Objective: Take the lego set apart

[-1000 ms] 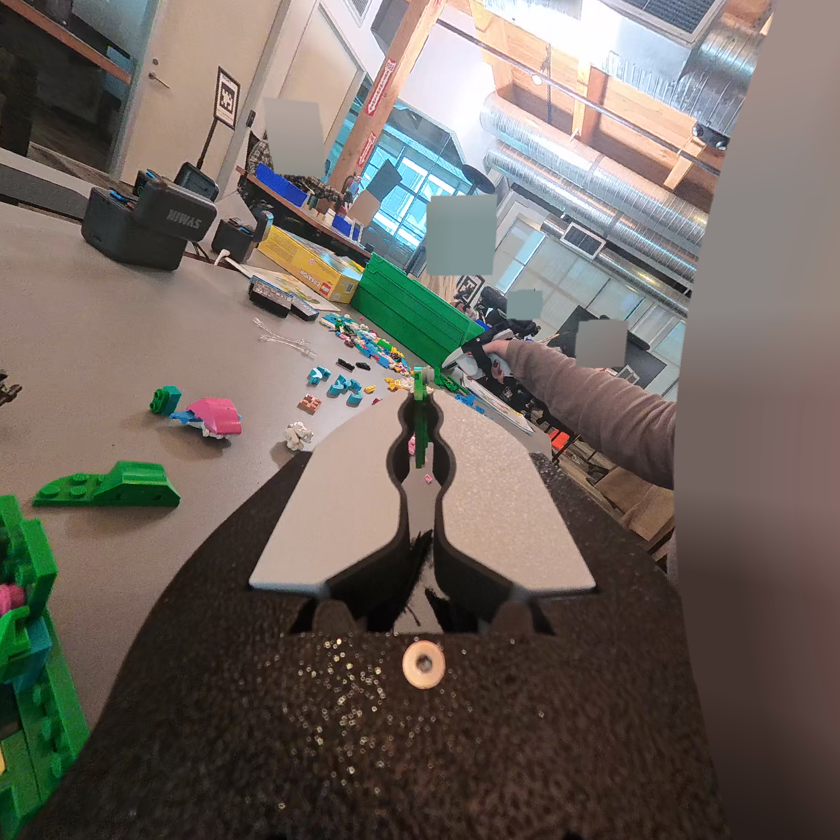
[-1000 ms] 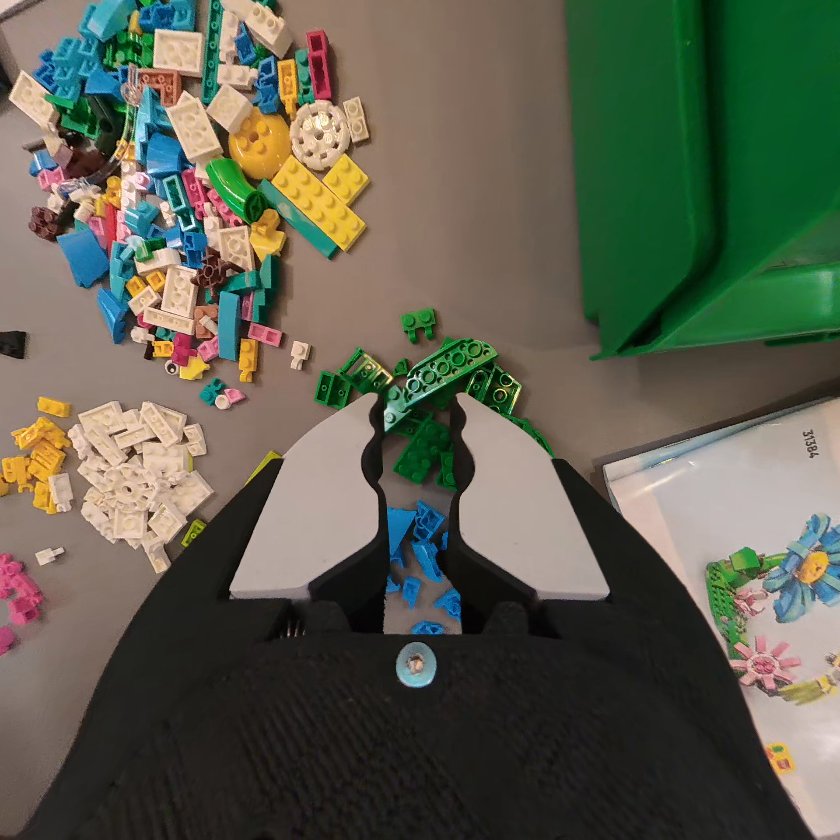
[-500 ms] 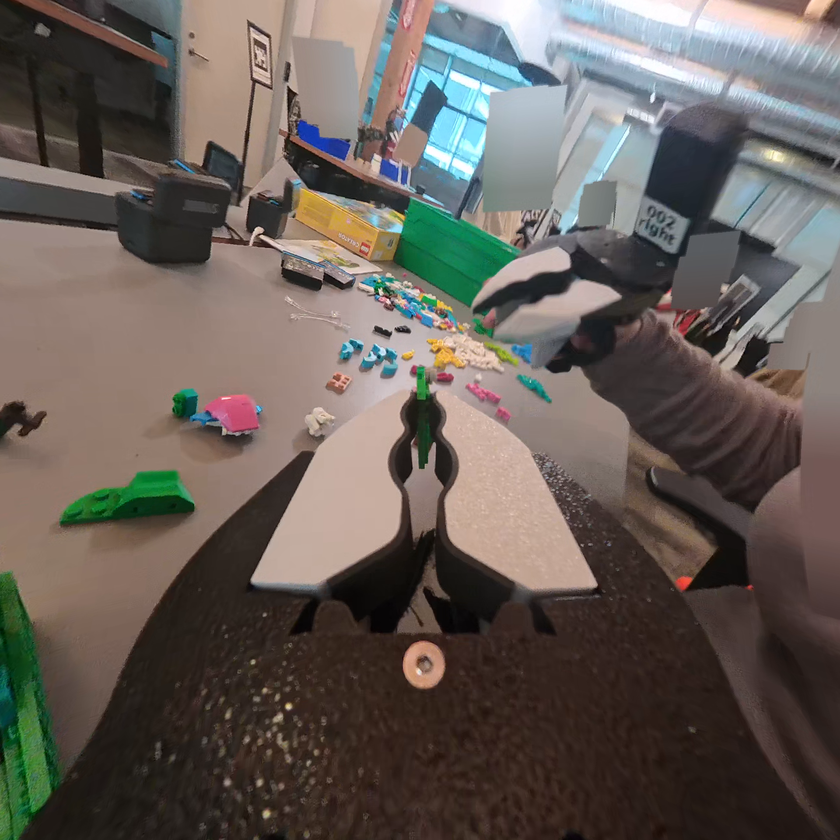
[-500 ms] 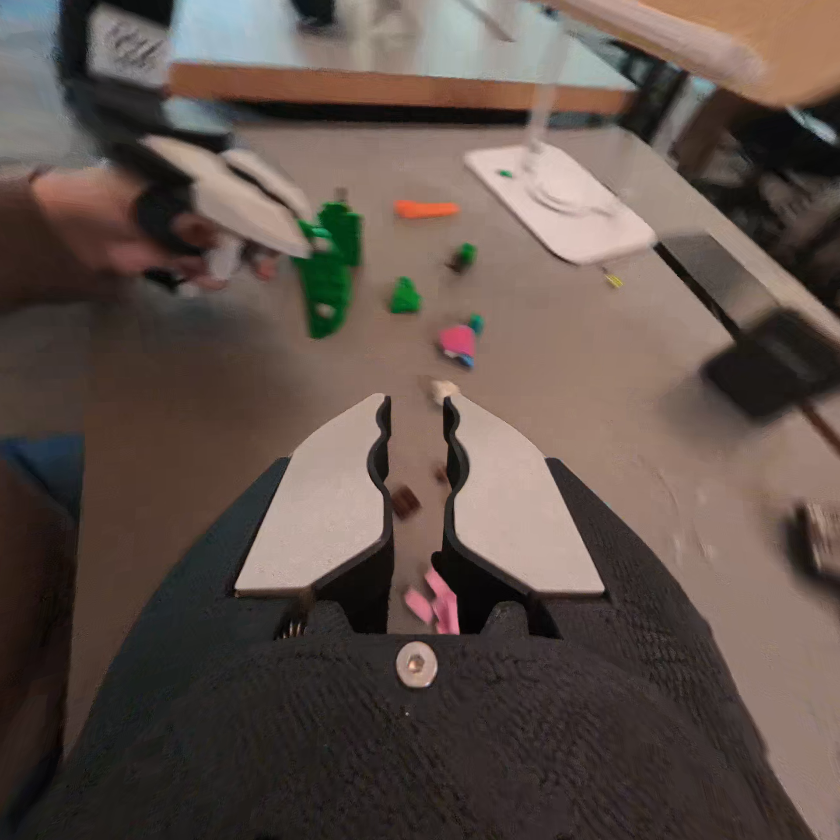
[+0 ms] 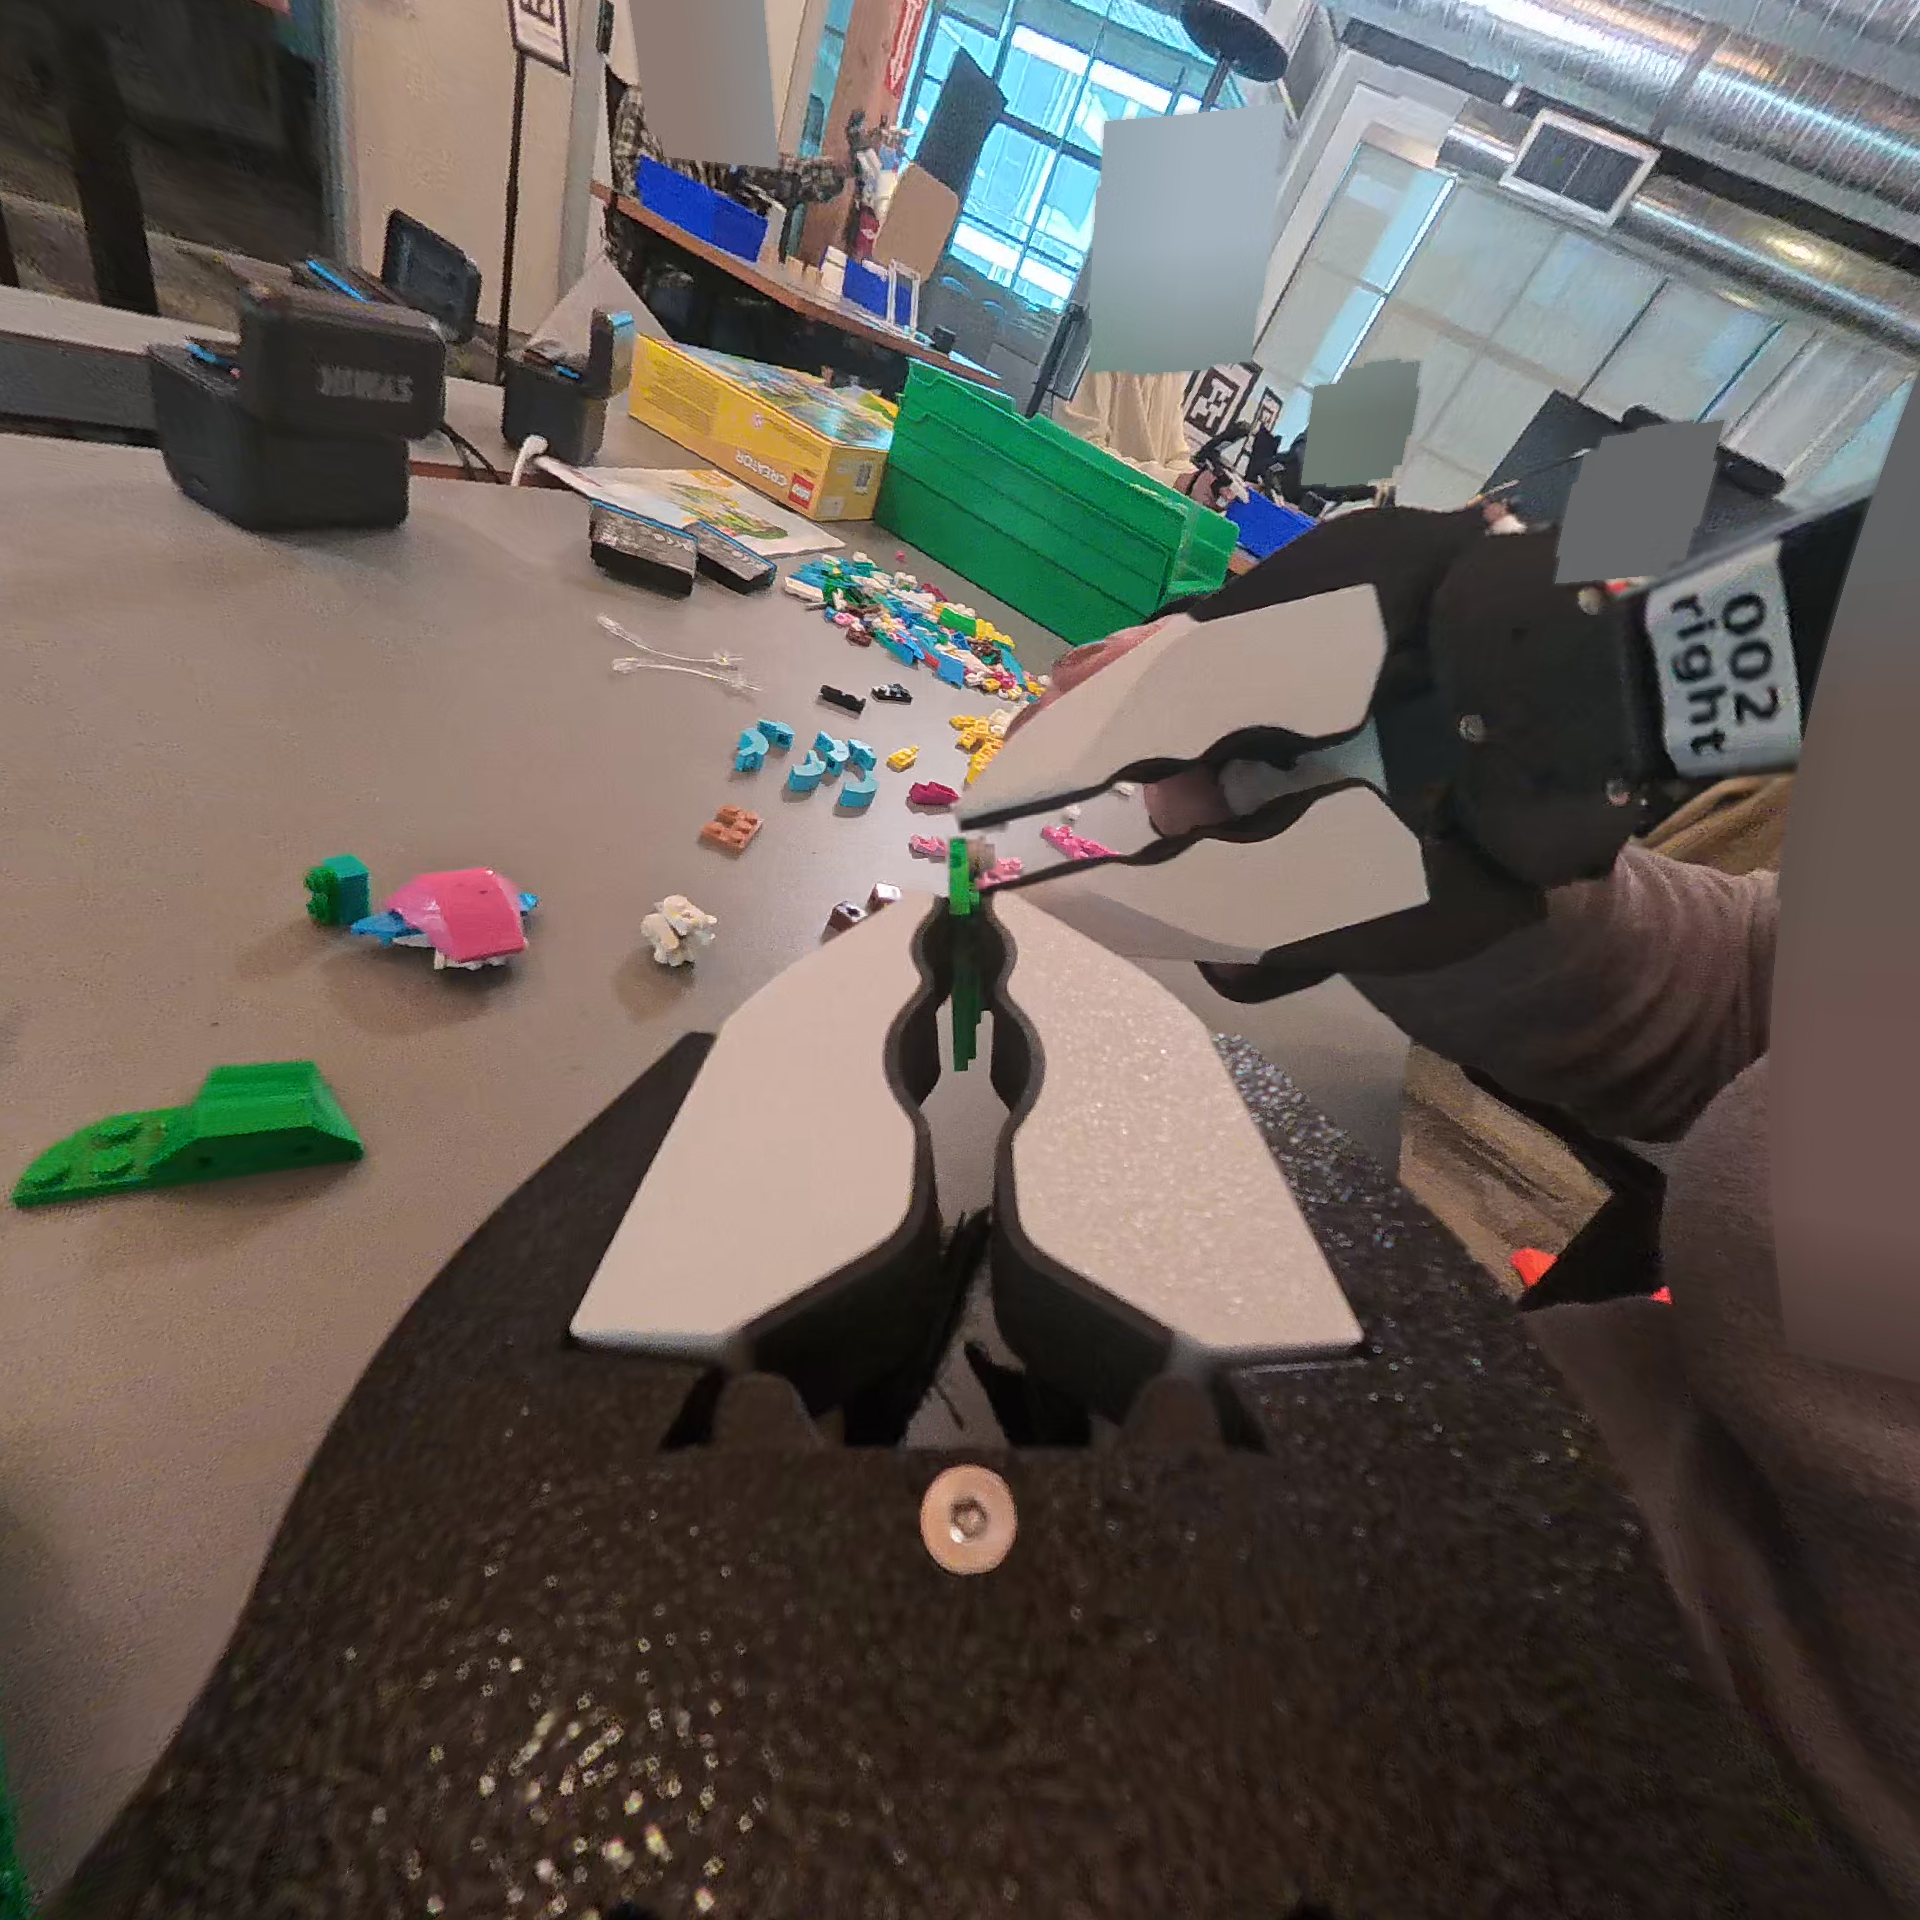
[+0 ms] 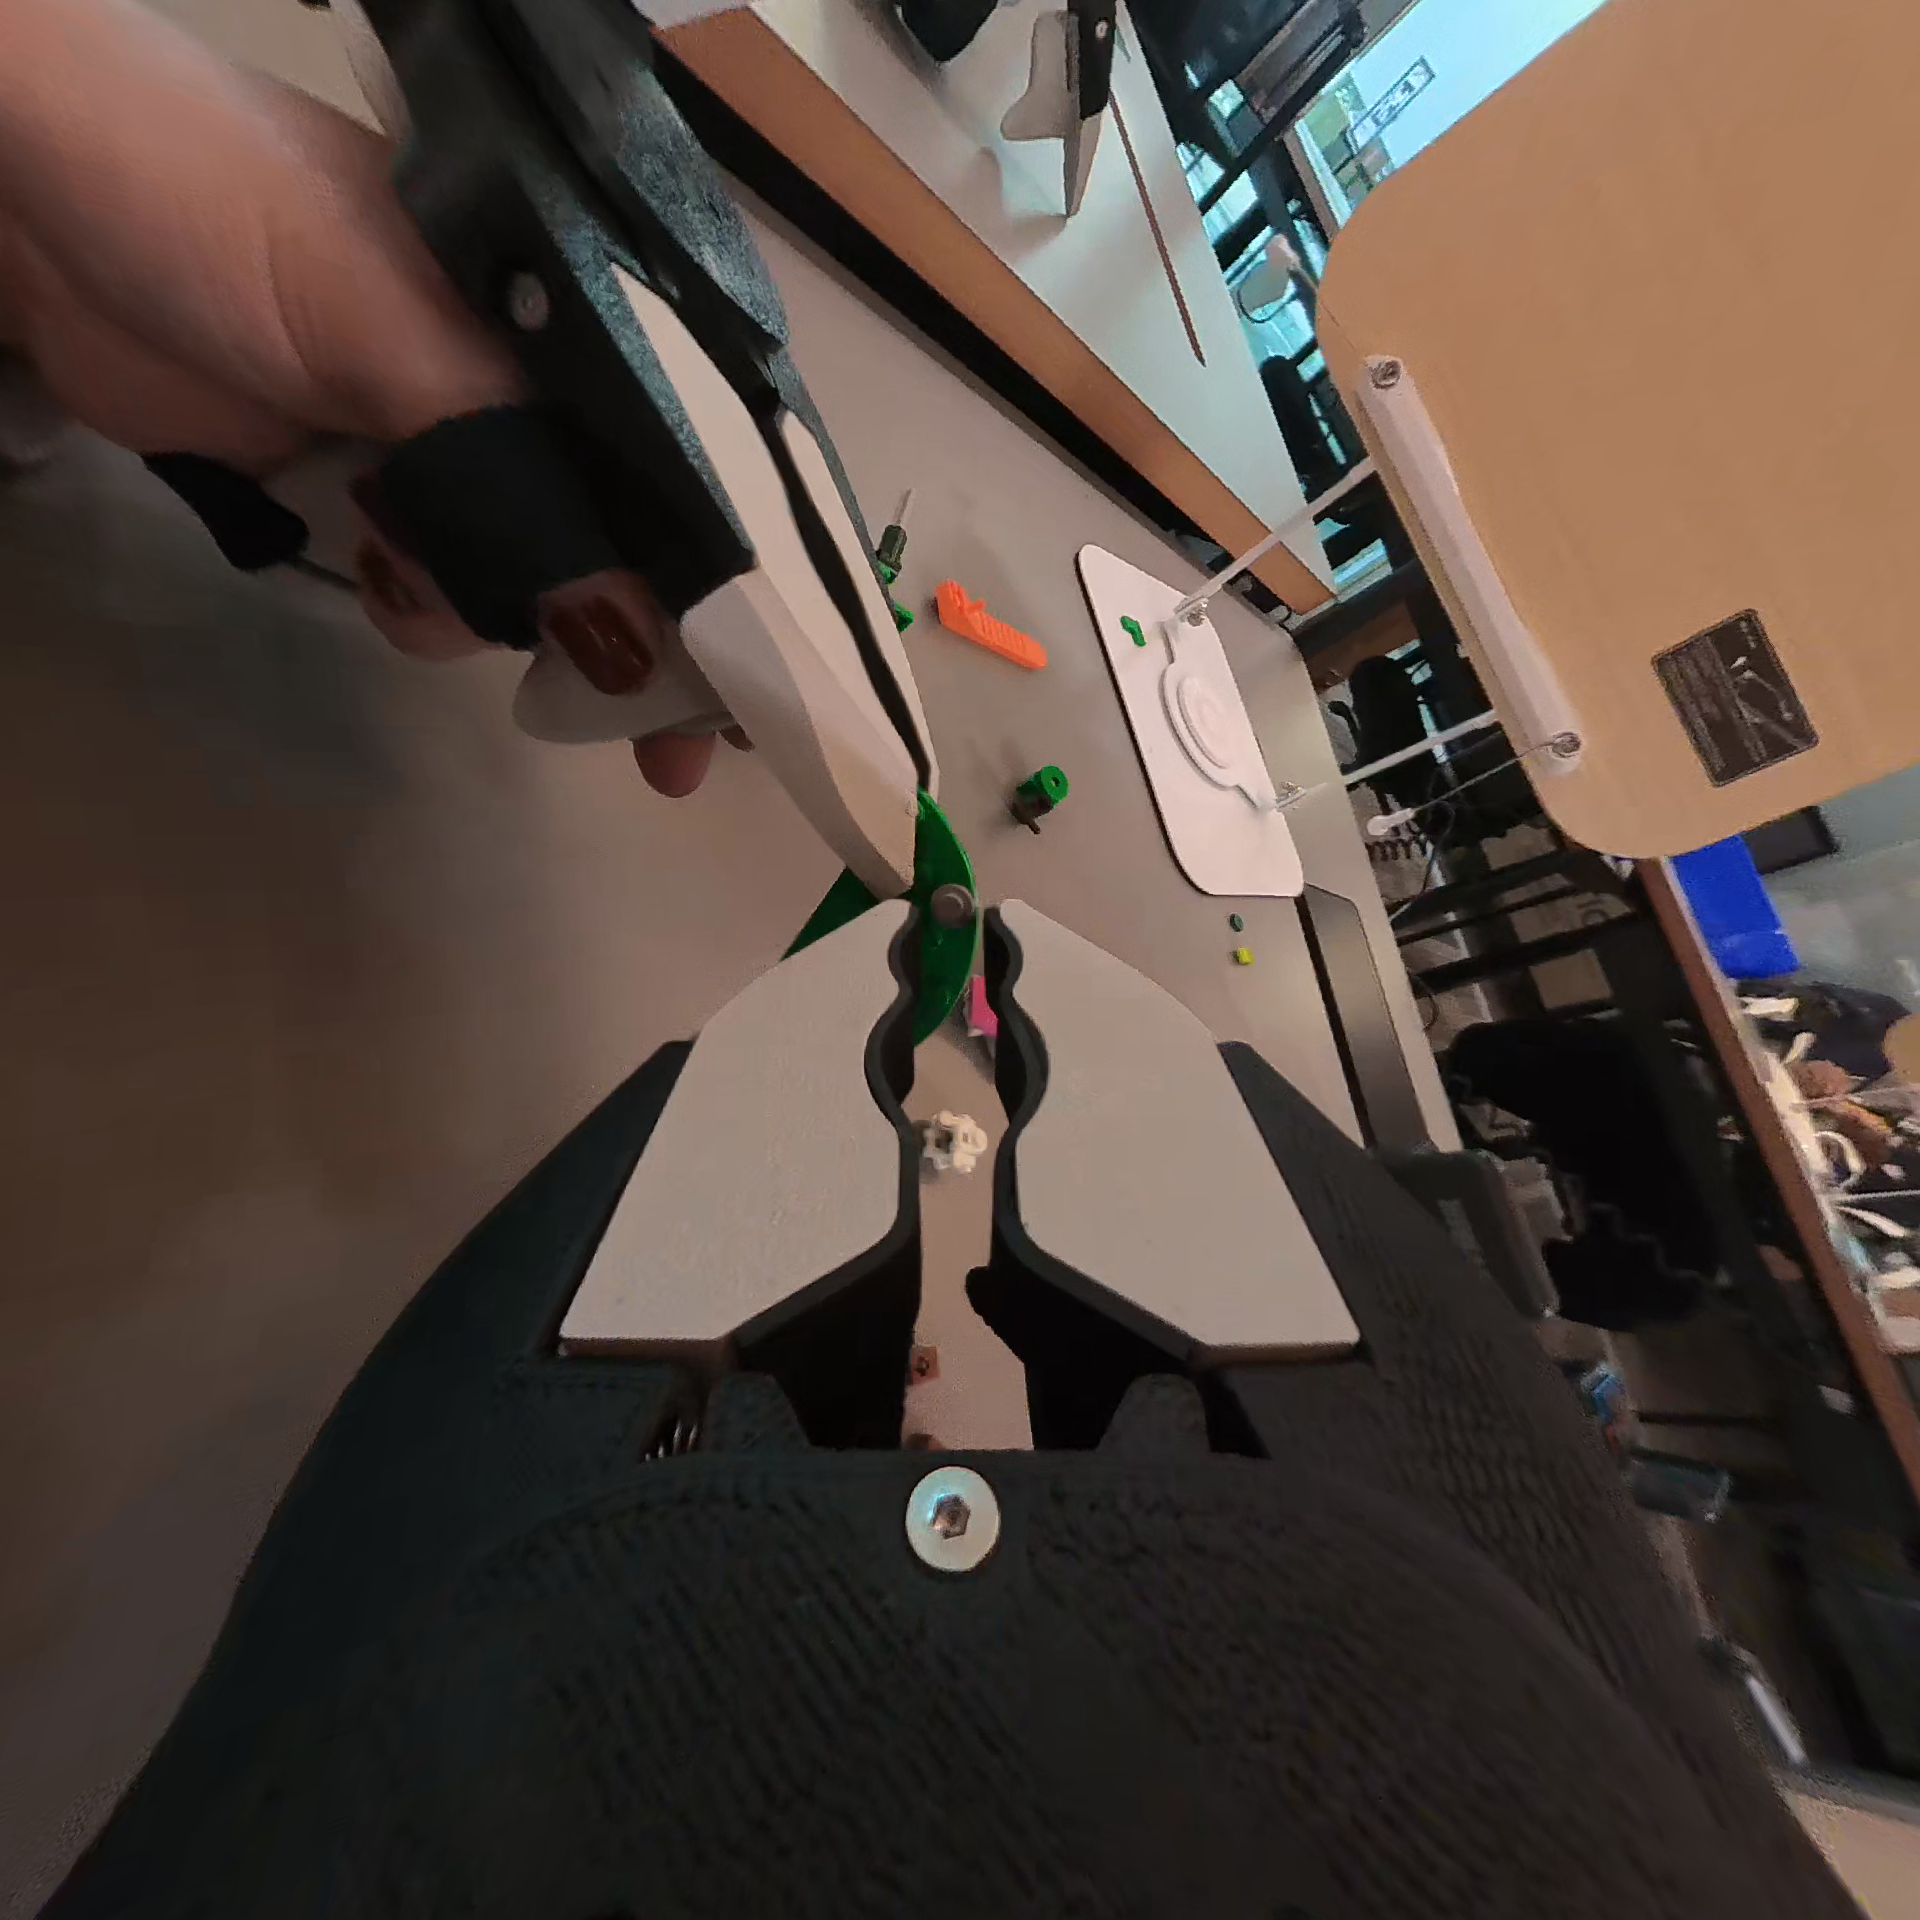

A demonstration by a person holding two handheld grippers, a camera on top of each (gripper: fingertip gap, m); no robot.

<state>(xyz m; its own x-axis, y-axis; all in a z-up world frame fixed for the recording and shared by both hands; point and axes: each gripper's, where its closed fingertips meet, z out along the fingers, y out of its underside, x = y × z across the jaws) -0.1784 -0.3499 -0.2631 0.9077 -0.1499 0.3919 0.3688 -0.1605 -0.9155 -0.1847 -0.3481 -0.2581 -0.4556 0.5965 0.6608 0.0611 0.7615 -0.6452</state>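
Left gripper (image 5: pixel 961 914) clamps green piece (image 5: pixel 964 971) upright as anchor; right gripper (image 6: pixel 951 920), fingers parted, straddles its grey stud (image 6: pixel 948 902), probably to pinch it off.

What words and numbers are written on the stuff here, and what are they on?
I don't copy out writing, but these things carry some:
White label on the right tongs: a word and digits, clear.
Yellow box: brand printing on its side.
Black case: pale letters on its front.
Black sticker on the tan board: too small to read.
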